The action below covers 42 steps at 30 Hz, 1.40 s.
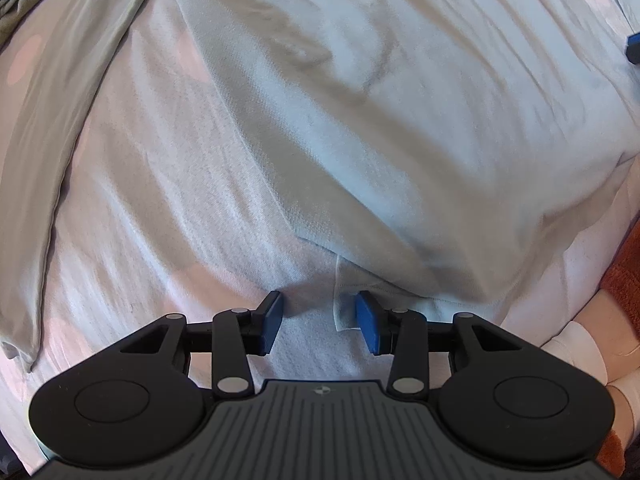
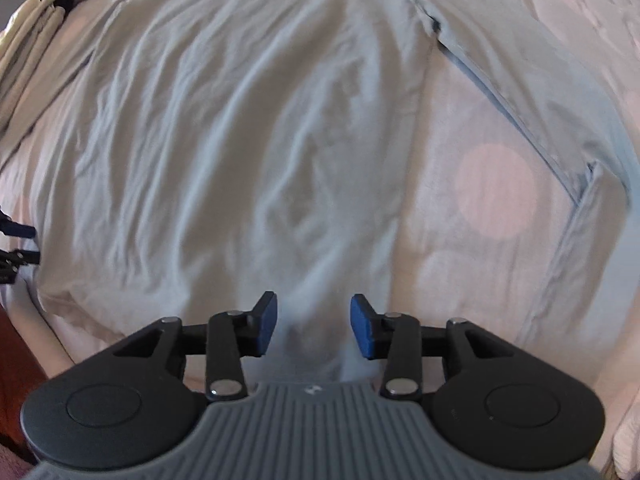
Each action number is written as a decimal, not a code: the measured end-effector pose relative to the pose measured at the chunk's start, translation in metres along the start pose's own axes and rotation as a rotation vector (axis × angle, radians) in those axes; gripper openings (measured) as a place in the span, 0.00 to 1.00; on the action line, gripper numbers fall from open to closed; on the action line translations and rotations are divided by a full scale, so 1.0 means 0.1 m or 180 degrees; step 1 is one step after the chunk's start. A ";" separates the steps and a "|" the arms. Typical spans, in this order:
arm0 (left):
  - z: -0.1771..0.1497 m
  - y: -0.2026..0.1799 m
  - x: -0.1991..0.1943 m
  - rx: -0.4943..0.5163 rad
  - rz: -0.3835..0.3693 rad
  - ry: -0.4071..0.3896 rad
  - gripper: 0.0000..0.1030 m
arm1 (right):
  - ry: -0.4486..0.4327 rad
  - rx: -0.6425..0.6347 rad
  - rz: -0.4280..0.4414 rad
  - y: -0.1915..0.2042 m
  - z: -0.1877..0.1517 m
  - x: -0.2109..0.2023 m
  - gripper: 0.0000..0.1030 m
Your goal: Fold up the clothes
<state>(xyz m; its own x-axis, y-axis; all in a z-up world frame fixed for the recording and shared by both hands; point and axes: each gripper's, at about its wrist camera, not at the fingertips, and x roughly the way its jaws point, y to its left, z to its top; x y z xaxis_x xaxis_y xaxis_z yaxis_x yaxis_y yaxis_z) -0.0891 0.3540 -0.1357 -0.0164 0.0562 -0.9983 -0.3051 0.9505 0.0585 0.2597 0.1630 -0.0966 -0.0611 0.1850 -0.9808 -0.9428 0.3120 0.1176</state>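
A pale grey-blue long-sleeved shirt (image 1: 380,120) lies spread flat on a pinkish white bed sheet (image 1: 180,220). My left gripper (image 1: 320,322) points down at the shirt's lower left corner and stands open. A small white tag (image 1: 343,308) at the hem lies just inside its right pad, and neither pad presses on it. In the right wrist view the shirt body (image 2: 220,140) fills the middle and one sleeve (image 2: 560,120) runs down the right side. My right gripper (image 2: 314,326) is open over the hem, with a blurred ridge of shirt cloth between its fingers and no pad pressing.
The other sleeve (image 1: 60,128) lies along the left in the left wrist view. Beige folded clothes (image 2: 32,40) sit at the bed's far left. An orange-brown cloth (image 1: 624,272) and part of a person in white cloth (image 1: 576,348) are at the right edge. The sheet carries pink dots (image 2: 496,190).
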 end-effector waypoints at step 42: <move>-0.03 0.02 -0.14 -0.0120 -0.0343 -0.0198 0.05 | -0.0077 -0.0064 0.0234 -0.06 -0.23 -0.04 0.08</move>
<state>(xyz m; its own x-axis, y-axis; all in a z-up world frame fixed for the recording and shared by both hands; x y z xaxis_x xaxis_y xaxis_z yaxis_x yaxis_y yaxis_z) -0.0927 0.3544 -0.1218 0.0771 -0.0258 -0.9967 -0.3377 0.9399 -0.0504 0.2584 0.1387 -0.0969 -0.1226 0.2291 -0.9657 -0.9424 0.2781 0.1856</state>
